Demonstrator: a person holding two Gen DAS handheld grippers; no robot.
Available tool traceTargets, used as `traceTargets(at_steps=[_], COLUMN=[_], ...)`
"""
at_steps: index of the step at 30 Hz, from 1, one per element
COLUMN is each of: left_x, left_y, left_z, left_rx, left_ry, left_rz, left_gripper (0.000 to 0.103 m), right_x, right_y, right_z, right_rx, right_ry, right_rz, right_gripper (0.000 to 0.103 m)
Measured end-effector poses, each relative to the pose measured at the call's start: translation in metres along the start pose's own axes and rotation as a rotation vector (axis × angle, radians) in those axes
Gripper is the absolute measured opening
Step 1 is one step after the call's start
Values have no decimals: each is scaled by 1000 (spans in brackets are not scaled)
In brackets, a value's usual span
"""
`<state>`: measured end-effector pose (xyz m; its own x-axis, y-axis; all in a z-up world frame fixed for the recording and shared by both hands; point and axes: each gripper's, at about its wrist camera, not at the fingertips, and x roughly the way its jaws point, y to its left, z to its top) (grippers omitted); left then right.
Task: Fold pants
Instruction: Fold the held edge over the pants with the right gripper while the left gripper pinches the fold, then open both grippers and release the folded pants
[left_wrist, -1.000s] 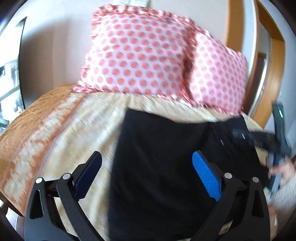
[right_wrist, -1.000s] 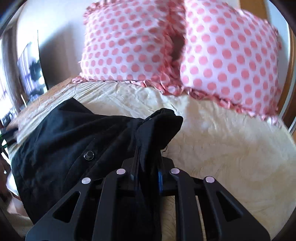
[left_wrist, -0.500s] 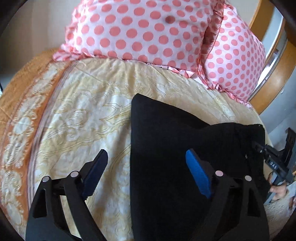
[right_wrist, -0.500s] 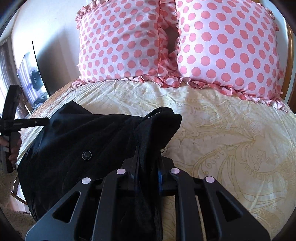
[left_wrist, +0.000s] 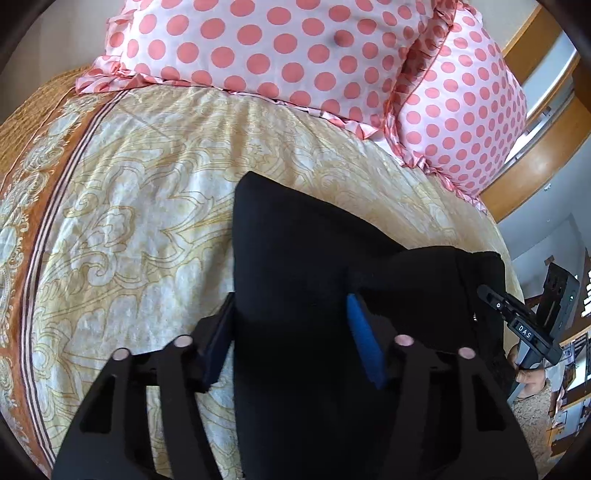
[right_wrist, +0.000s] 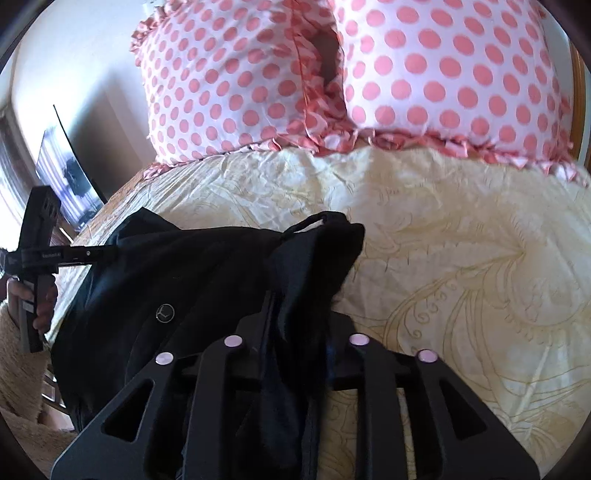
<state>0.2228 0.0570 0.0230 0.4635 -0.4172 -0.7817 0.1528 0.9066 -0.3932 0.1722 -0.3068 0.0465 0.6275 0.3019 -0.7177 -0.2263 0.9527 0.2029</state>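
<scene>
- While I read for text, only one label resolves: "DAS" in white on the black bar of the right gripper (left_wrist: 524, 328), seen from the left wrist camera; the white print on the left gripper's bar in the right wrist view is too blurred to read.
- Round embossed emblem button (right_wrist: 164, 313) on the black fabric pants (left_wrist: 314, 266); I can't make out the mark.
- Pants lie on the cream bedspread with yellow scroll pattern (left_wrist: 147, 206), partly folded, near the bed's front edge, well short of the pillows.
- My left gripper (left_wrist: 291, 332): jaws closing, straddling the left edge of the pants; left blue pad sits just outside the cloth edge, right pad over the cloth. Pads not pressing yet.
- My right gripper (right_wrist: 295, 328): jaws opening, a bunched ridge of the pants waist between them; I cannot tell whether the pads press on it.
- Around: two white pillows with pink polka dots and ruffled trim (right_wrist: 369, 74) at the head of the bed, orange patterned border (left_wrist: 40, 155) on the bedspread's left side, wooden frame (left_wrist: 535, 147) to the right.
- Obstruction: the bunched cloth hides the right gripper's pads.
</scene>
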Motion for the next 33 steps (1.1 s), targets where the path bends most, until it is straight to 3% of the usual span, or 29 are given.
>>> traceTargets(at_steps=[3,5,7,8,16,20,28,31,33], left_x=[-2,-5,-9,-11,-19,-14,10,38,63], left_y=[2,0,-2,-3,-10,-15,-37,-25,-13], left_z=[-2,-4,-5,-4,18,50,141,161,163], left_rx=[-1,7,23,30,42,51,93,53,22], left_ry=[-16,-45,-70,-77,-90,-106,-226,-189,-130], left_rz=[16,44,50,46,60,90,197,218,241], left_gripper=[42,28,11,9,8,8,8,9,9], right_x=[3,1,-4,-5,-6,11,53,83,108], right_y=[-8,-10,-5,-3,0,4,-7,-24,-29], right_z=[0,-1,0,0,35,69,140,149,142], right_rx=[48,55,29,19,11,-3,42,122,148], right_ry=[11,-1,-25,-30,-54,-70,-167,-108,-18], right_rz=[46,74,70,64,74,40,-10,-14,-74], right_gripper=[31,19,16,16,14,14,14,14,14])
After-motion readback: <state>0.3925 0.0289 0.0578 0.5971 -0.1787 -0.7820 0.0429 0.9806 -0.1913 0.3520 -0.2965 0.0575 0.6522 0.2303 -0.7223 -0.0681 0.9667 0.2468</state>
